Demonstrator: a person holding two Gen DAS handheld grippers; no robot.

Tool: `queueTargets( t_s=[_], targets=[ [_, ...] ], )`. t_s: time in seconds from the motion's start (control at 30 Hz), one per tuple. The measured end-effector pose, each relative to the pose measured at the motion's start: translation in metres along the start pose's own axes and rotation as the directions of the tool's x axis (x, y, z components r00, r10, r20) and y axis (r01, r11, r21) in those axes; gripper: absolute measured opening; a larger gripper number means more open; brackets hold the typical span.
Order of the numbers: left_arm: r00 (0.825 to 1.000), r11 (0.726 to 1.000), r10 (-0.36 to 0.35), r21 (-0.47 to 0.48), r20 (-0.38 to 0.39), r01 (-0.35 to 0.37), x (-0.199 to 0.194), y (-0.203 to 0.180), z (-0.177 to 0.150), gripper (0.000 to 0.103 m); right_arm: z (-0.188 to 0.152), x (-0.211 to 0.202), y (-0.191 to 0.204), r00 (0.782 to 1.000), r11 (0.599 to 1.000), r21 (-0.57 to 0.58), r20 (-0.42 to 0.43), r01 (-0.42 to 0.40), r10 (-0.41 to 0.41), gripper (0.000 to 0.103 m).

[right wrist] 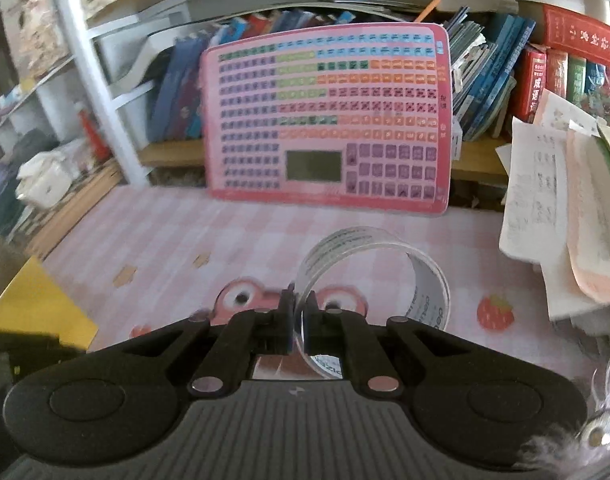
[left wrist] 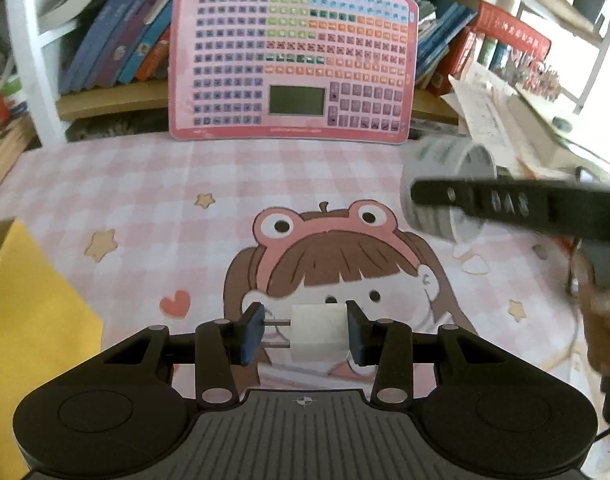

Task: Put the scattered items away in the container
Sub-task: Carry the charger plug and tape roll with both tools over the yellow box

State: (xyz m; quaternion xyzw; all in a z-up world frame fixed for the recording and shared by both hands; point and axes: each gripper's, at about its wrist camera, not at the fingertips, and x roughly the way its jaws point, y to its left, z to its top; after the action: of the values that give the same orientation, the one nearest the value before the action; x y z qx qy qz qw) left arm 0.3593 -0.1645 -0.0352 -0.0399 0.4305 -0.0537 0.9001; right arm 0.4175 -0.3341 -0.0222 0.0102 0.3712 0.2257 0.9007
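We see the left gripper (left wrist: 305, 330) with fingers clamped on a white plug adapter (left wrist: 320, 333), prongs against the left pad, held above the pink checked cartoon mat (left wrist: 145, 208). Right gripper (right wrist: 299, 318) fingers pinch the wall of a clear tape roll (right wrist: 369, 276), lifted over the surface. Yellow container (left wrist: 29, 320) sits near left. Far back, a pink keyboard-style learning board (left wrist: 293, 60) leans against the bookshelf (left wrist: 117, 98).
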Motion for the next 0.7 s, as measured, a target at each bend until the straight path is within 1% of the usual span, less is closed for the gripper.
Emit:
queueTargets(
  t_s=[0.2,0.47,0.57,0.7],
  targets=[
    [0.999,0.999,-0.046,-0.022,0.001,0.046,-0.031,0.002,-0.015,0.041,-0.024,-0.025,0.018,0.998,1.0,0.014,-0.053,-0.023,0.024,0.004],
    [0.994,0.992,-0.112,-0.049,0.017,0.113,-0.07,0.01,-0.031,0.041,-0.052,-0.05,0.039,0.995,0.998,0.05,-0.097,-0.033,0.037,0.004],
    [0.99,0.989,-0.141,-0.04,0.028,0.142,-0.084,0.012,-0.038,0.041,-0.062,-0.058,0.05,0.991,0.999,0.042,-0.127,-0.034,0.039,0.004],
    [0.984,0.985,-0.173,0.001,0.042,0.173,-0.096,0.009,-0.047,0.041,-0.077,-0.067,0.06,0.983,0.997,0.07,-0.179,-0.023,0.036,0.004]
  ],
)
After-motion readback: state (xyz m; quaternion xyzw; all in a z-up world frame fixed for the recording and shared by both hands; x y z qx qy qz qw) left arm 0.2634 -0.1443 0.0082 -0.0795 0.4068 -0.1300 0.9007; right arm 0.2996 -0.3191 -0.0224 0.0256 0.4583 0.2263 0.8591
